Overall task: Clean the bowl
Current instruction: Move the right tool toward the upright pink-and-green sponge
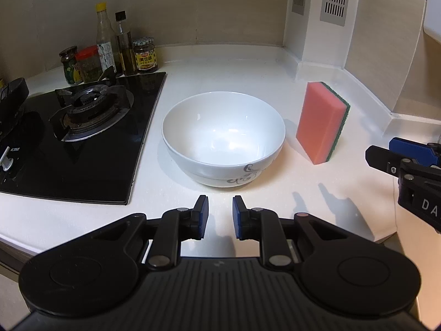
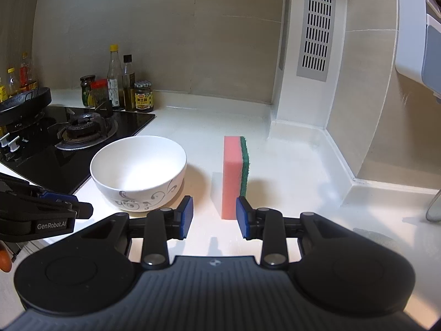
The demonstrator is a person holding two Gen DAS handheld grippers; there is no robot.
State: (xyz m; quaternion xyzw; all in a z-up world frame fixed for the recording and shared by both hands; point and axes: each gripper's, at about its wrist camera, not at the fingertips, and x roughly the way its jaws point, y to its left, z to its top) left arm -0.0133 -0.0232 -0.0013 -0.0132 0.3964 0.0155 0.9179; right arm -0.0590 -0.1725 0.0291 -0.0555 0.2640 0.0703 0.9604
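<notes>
A white bowl (image 1: 223, 138) with a grey swirl pattern stands upright on the white counter; it also shows in the right wrist view (image 2: 139, 172). A pink sponge (image 1: 321, 121) with a green scouring back stands on its edge to the bowl's right, and shows in the right wrist view (image 2: 234, 176). My left gripper (image 1: 220, 216) is open and empty, just in front of the bowl. My right gripper (image 2: 214, 216) is open and empty, with the sponge's near end just ahead of its jaws. The right gripper also shows at the left wrist view's right edge (image 1: 402, 165).
A black gas hob (image 1: 80, 132) with a burner lies left of the bowl. Several sauce bottles and jars (image 1: 110, 55) stand behind it. A dark pan (image 2: 24, 104) sits on the hob's far left. A white column with a vent (image 2: 308, 55) rises at the back right.
</notes>
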